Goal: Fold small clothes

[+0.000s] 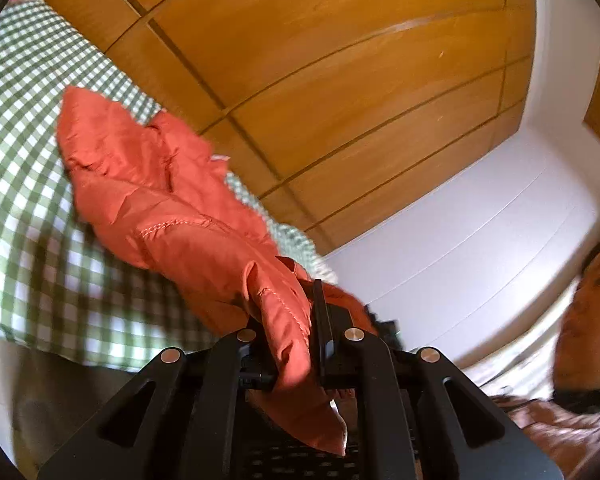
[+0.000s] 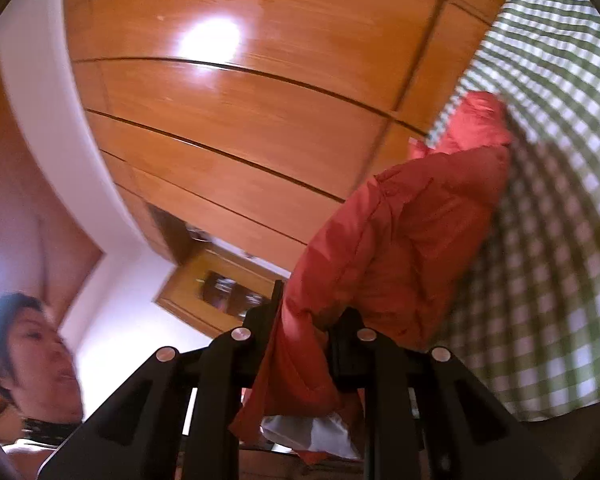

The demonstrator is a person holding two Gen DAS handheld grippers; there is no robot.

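A small orange-red garment (image 1: 168, 196) hangs in the air, stretched between my two grippers, above a green and white checked cloth (image 1: 24, 184). My left gripper (image 1: 296, 320) is shut on one edge of the garment, whose fabric bunches between the fingers. In the right wrist view my right gripper (image 2: 304, 332) is shut on another edge of the same garment (image 2: 412, 232). A white label or lining (image 2: 312, 436) shows under the fabric by the right gripper. The checked cloth (image 2: 560, 240) lies to the right there.
Wooden wardrobe doors (image 1: 340, 80) fill the background in both views, next to a white wall (image 1: 500, 220). The person's face (image 1: 592, 312) is at the right edge of the left wrist view and their face (image 2: 32, 356) is at the left edge of the right wrist view.
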